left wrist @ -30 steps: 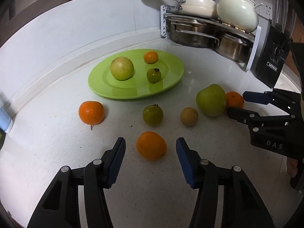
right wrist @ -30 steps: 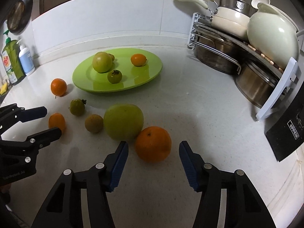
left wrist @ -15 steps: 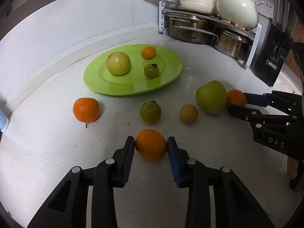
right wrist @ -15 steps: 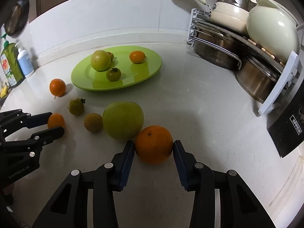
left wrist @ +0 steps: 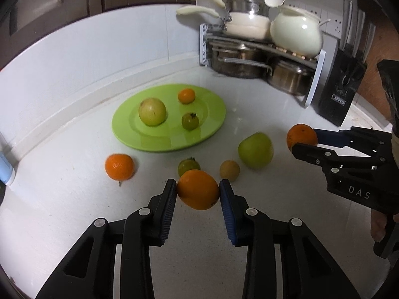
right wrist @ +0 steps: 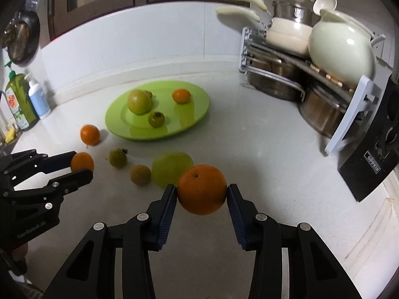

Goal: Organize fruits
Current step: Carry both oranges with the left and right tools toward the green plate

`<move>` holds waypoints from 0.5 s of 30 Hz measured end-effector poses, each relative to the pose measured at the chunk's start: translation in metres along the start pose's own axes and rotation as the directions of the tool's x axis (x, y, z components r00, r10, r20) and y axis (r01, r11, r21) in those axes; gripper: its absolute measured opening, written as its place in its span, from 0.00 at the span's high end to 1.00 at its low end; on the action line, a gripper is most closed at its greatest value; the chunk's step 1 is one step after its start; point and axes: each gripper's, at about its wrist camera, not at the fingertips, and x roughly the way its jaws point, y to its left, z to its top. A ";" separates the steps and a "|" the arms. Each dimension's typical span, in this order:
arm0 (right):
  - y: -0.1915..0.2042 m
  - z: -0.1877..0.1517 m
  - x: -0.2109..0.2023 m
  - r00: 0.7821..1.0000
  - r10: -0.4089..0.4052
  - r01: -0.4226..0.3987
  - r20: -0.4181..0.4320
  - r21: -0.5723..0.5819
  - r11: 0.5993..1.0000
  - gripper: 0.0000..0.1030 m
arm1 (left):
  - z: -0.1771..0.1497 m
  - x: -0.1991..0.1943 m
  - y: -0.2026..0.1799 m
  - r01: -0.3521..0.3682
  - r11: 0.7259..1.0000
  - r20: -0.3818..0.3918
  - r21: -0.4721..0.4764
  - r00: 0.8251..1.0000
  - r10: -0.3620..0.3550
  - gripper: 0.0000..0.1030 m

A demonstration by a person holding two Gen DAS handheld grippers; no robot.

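White counter [left wrist: 249, 114], largest in view, with green plate [left wrist: 214, 124] toward the back wall. On the plate: pale green apple [left wrist: 152, 111], small mandarin [left wrist: 186, 96], small dark-green persimmon [left wrist: 190, 121]. Loose on the counter near the plate: big green apple [left wrist: 255, 150], tangerine with stem [left wrist: 119, 167], green persimmon [left wrist: 188, 165], tan round fruit [left wrist: 229, 170].

Left gripper [left wrist: 197, 193]: blue pads pressed against both sides of small orange [left wrist: 198, 193], fruit squarely between the fingertips and up off the counter. Right gripper [right wrist: 202, 193]: clamped likewise on large orange [right wrist: 202, 189], fruit centred at the pad tips, clear of the surface, just in front of the big green apple.

Compared with half a second ago: both oranges raised from the counter instead of resting on it, jaws at the same narrow grip; plate and loose fruits unmoved.
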 end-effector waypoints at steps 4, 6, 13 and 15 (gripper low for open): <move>0.005 0.007 -0.014 0.999 0.010 -0.011 0.032 0.010 1.000 0.59 | 0.005 -0.014 0.004 0.007 1.000 0.027 0.006 1.000 -0.007 0.66; 0.009 0.010 -0.020 0.999 0.013 -0.013 0.047 0.012 1.000 0.59 | 0.007 -0.020 0.006 0.007 1.000 0.044 0.013 0.999 -0.008 0.66; 0.023 0.023 -0.029 0.996 0.033 -0.034 0.081 0.008 0.999 0.59 | 0.017 -0.034 0.015 0.003 0.999 0.088 0.033 0.996 -0.006 0.66; 0.026 0.028 -0.030 0.995 0.041 -0.042 0.090 0.004 0.999 0.59 | 0.021 -0.037 0.019 -0.004 0.999 0.102 0.039 0.995 0.000 0.66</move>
